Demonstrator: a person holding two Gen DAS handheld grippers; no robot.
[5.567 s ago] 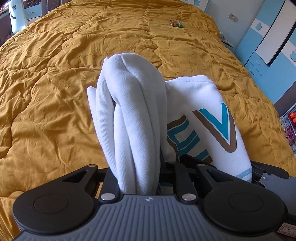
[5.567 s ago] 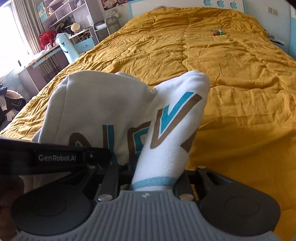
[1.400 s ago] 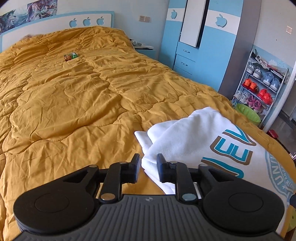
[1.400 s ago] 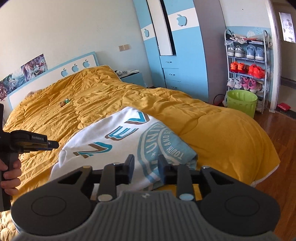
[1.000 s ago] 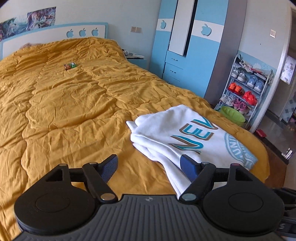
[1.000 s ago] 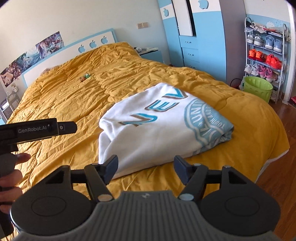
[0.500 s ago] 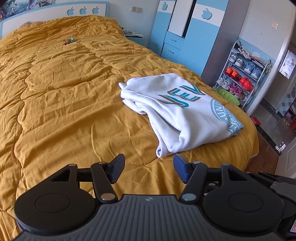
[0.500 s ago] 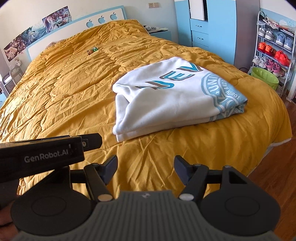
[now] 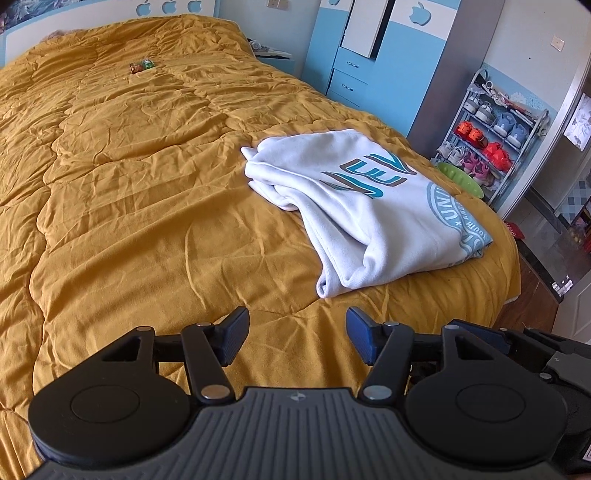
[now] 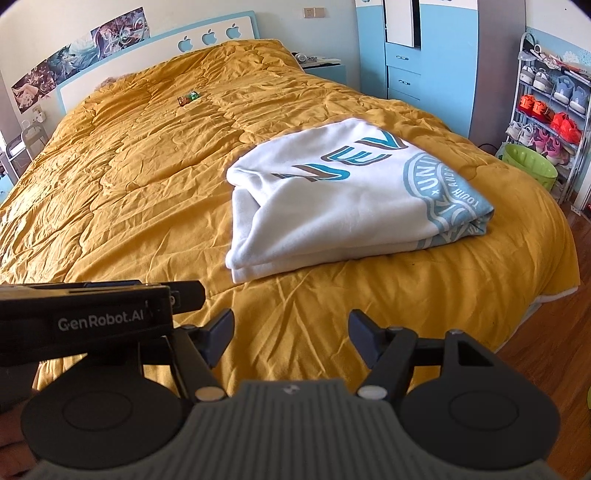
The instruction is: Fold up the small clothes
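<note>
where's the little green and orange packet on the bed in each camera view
Left wrist view: the packet lies near the top left, far up the yellow quilt, towards the headboard.
Right wrist view: the packet lies upper left of centre, again well beyond the folded white sweatshirt.
Shared landmark: the headboard with apple cut-outs, just above the packet in both.

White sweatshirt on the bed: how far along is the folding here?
Done: the white sweatshirt lies folded into a compact stack on the yellow quilt. In hand: nothing; the left gripper and right gripper are both open, short of it. Left: nothing visible; no other clothes show.
</note>
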